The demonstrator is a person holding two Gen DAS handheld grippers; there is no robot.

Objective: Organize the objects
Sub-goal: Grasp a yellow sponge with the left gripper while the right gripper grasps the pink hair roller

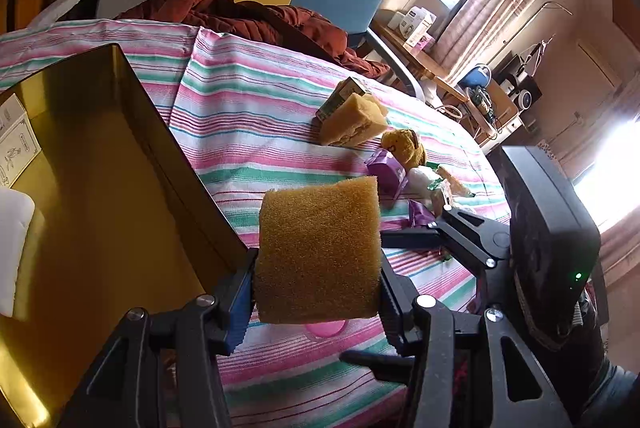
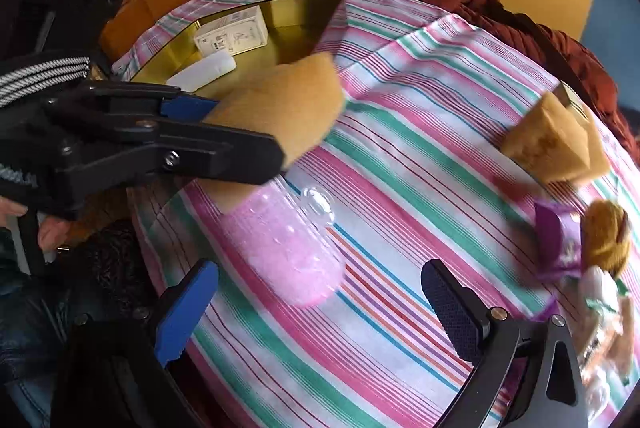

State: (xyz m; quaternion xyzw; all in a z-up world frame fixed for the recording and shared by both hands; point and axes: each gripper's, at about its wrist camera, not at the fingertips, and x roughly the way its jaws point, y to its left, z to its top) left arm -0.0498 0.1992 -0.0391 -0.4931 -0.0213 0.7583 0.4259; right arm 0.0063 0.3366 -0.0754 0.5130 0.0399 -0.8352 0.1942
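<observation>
My left gripper (image 1: 318, 288) is shut on a yellow-brown sponge (image 1: 318, 252), held above the striped cloth just right of the gold box (image 1: 100, 168). In the right wrist view the same sponge (image 2: 280, 108) sits in the left gripper (image 2: 248, 128) near the box's corner. My right gripper (image 2: 320, 308) stands open, its pads wide apart. A pink bottle (image 2: 288, 248) lies on the cloth just ahead of them, untouched. The gold box (image 2: 296, 28) holds a white carton (image 2: 232, 32) and a white object (image 2: 204, 68).
A second sponge (image 2: 556, 144) leans on a green carton (image 1: 340, 96) further along the cloth. Beside them lie a purple packet (image 2: 558, 240), a brown plush toy (image 2: 606, 236) and small wrapped items. A rust-red quilt (image 1: 248, 12) is bunched behind.
</observation>
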